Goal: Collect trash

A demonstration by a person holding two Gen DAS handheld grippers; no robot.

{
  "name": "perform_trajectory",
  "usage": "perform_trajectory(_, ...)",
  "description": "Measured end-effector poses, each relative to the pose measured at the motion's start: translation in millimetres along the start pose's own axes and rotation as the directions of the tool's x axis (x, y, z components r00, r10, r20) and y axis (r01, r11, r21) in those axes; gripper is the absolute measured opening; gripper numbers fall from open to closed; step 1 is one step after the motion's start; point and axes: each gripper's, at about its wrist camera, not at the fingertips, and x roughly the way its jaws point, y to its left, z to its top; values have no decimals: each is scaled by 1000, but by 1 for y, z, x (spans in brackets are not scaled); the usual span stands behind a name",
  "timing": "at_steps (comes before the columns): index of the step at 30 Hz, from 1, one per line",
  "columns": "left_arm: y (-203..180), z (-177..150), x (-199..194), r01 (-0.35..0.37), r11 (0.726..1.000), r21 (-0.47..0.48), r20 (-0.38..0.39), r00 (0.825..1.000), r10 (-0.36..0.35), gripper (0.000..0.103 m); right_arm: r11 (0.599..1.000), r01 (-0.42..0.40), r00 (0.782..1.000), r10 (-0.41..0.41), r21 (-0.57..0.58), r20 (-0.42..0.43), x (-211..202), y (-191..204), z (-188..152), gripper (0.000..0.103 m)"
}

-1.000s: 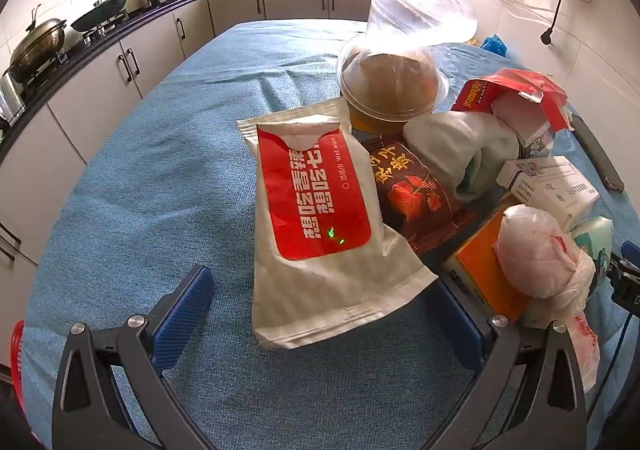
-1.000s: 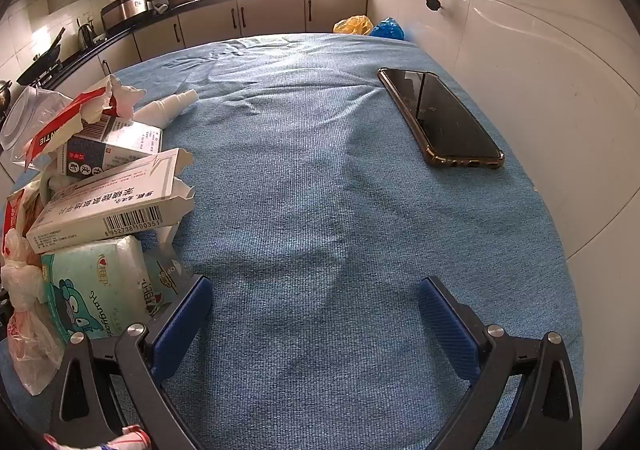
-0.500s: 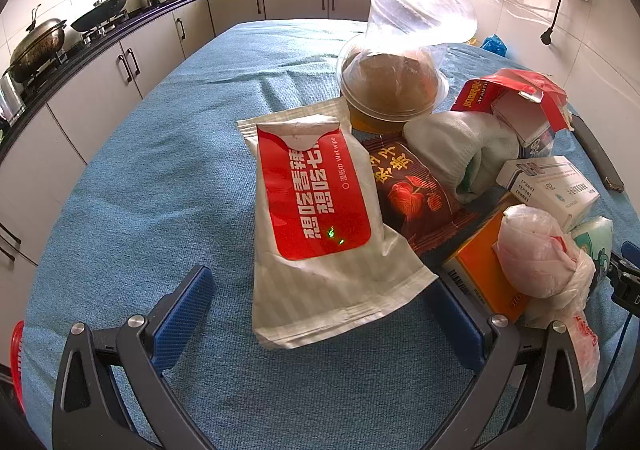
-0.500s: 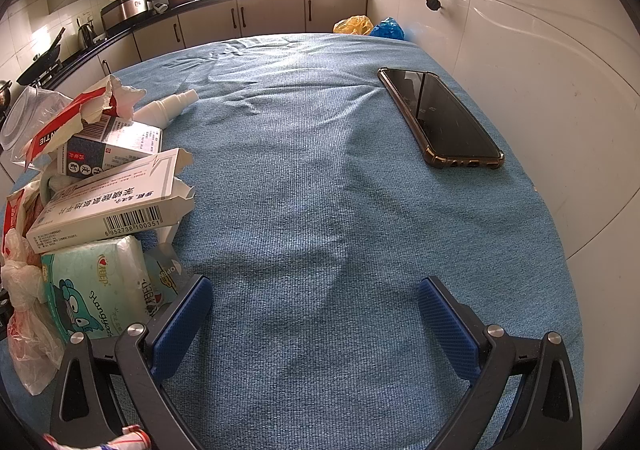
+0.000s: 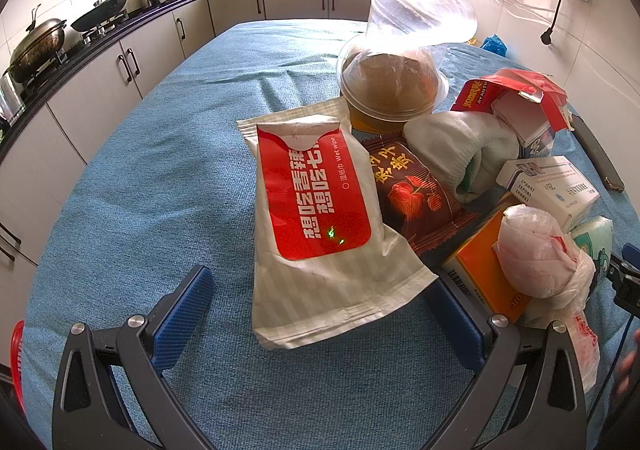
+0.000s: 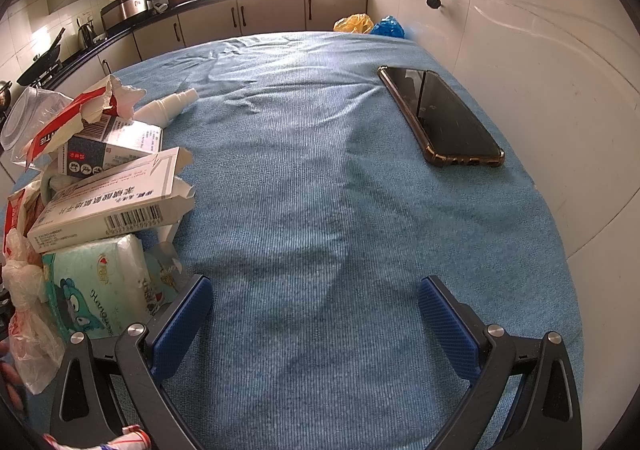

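A pile of trash lies on the blue-cloth table (image 5: 140, 186). A red-and-white wet-wipe pack (image 5: 320, 218) lies in front of my left gripper (image 5: 320, 314), which is open with the pack's near end between its blue pads. Behind it are a dark red snack wrapper (image 5: 412, 190), a clear plastic cup with brown contents (image 5: 396, 90), a torn red carton (image 5: 516, 98), a white medicine box (image 5: 552, 186), an orange box (image 5: 476, 270) and a knotted plastic bag (image 5: 540, 250). My right gripper (image 6: 316, 314) is open over bare cloth, with the medicine box (image 6: 112, 202) and a tissue pack (image 6: 100, 286) at its left.
A black phone (image 6: 440, 118) lies on the cloth near the white wall at the right. A small white bottle (image 6: 168, 106) lies beyond the pile. Yellow and blue bags (image 6: 368, 24) sit at the table's far end. Kitchen cabinets and a stove with pans (image 5: 40, 46) run along the left.
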Motion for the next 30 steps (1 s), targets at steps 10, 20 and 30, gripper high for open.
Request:
perform_trajectory(10, 0, 0, -1, 6, 1000, 0, 1, 1000, -6, 103, 999, -22, 999, 21, -34, -37, -18, -3, -22, 103)
perform_trajectory(20, 31, -31, -93, -21, 1000, -24, 195, 981, 25, 103, 991, -123, 992, 124, 43, -9, -58, -11, -49, 103)
perform_trajectory(30, 60, -79, -199, -207, 970, -130, 463, 852, 244, 103, 985, -173, 933, 166, -7, 318, -155, 9, -82, 103)
